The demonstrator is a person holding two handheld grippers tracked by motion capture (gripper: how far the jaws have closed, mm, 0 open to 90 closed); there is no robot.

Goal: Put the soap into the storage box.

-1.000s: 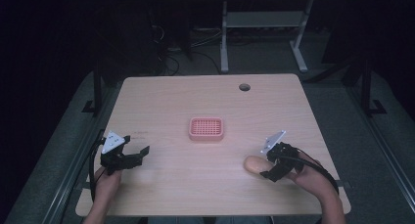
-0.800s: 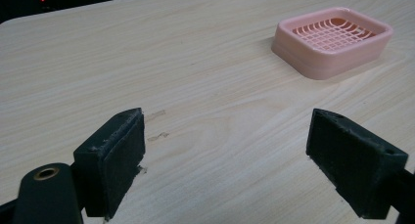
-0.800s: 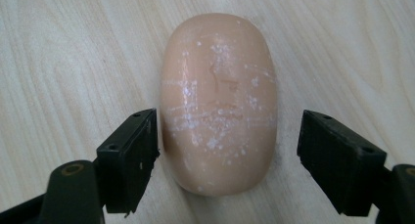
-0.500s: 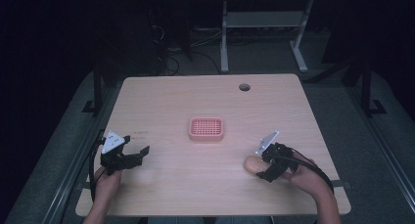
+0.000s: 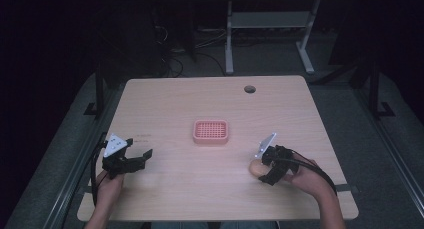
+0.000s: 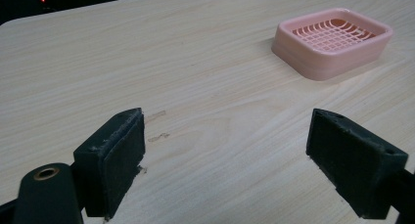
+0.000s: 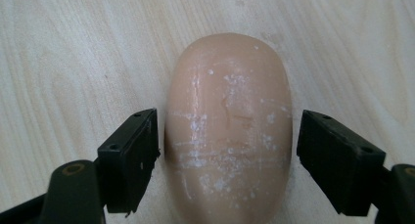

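- The soap bar (image 7: 227, 126) lay flat on the worktop (image 5: 180, 104), well apart from the pink soap dish (image 5: 211, 131) (toward the person's right).
- The right gripper (image 5: 264, 170) straddled the bar, jaws wide, neither pad clearly pressing it.
- The left gripper (image 5: 141, 158) sat far left of the dish, jaws wide over bare wood.

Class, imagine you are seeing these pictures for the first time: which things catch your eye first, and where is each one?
The pink soap dish stands out at the middle of the pale wooden table. Near the table's right front, the right gripper sits with its jaws open on either side of a tan soap bar, a slight gap showing on each side. At the left front, the left gripper is open over bare wood.
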